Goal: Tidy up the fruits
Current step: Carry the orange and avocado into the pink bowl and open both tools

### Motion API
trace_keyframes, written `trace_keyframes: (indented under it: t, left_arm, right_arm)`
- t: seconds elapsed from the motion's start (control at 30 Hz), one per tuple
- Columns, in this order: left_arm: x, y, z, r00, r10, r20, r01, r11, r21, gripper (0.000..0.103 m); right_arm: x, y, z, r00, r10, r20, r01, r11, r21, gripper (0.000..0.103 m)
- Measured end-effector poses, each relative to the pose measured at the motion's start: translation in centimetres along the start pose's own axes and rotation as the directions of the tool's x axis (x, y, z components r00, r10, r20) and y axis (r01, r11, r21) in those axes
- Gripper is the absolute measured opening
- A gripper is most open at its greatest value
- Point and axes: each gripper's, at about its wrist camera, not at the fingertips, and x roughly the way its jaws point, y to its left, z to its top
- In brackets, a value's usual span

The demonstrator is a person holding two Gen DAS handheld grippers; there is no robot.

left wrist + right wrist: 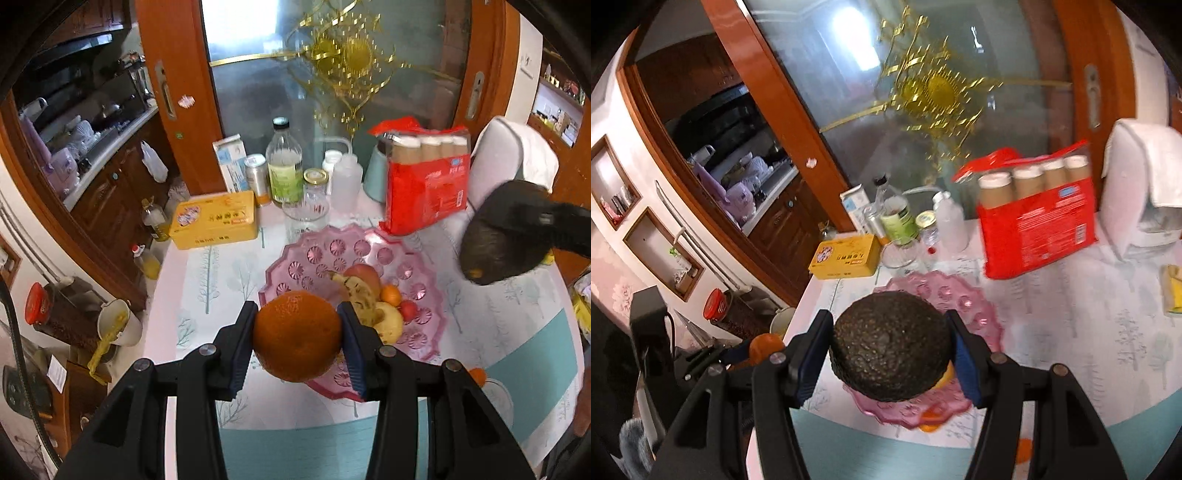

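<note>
Fruits go in the pink cut-glass scalloped dish (369, 254), so in your left view the left tool (297, 341) clamps the round dimpled orange (297, 336) between its pads, raised over the dish's near rim beside the banana and apple already there. In your right view, the right tool (891, 350) grips the dark pebbly avocado (891, 350) above that dish on the counter (1089, 332)

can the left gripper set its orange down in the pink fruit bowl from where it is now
Probably yes. The left gripper holds the orange over the pink bowl's near rim, and that side looks bare; the banana lies further right.
</note>
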Motion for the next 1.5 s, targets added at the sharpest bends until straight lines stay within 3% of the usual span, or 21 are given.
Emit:
trace_keyframes:
  t: [0.27,0.53,1.3,1.5]
  left_arm:
    - [9.0,0.1,-2.5,0.99,-0.103,-0.1,0.097,0.993,-0.065,0.043]
    - [13.9,0.6,-3.2,0.982,-0.143,-0.124,0.126,0.983,-0.135,0.043]
    - [16.2,1.0,-3.9,0.978,-0.163,-0.132,0.139,0.975,-0.175,0.043]
    - [16.8,1.3,-4.5,0.973,-0.158,-0.166,0.127,0.975,-0.184,0.043]
  right_arm:
    - [11.9,-0.2,-2.0,0.987,-0.022,-0.158,0.027,0.999,0.025,0.062]
    - [17.3,-0.4,-3.4,0.986,-0.018,-0.167,0.011,0.999,-0.045,0.062]
    - [22.0,2.0,-5.4,0.989,-0.059,-0.139,0.02,0.964,-0.266,0.062]
    - [21.7,1.4,-5.2,0.989,-0.034,-0.144,-0.002,0.97,-0.245,0.062]
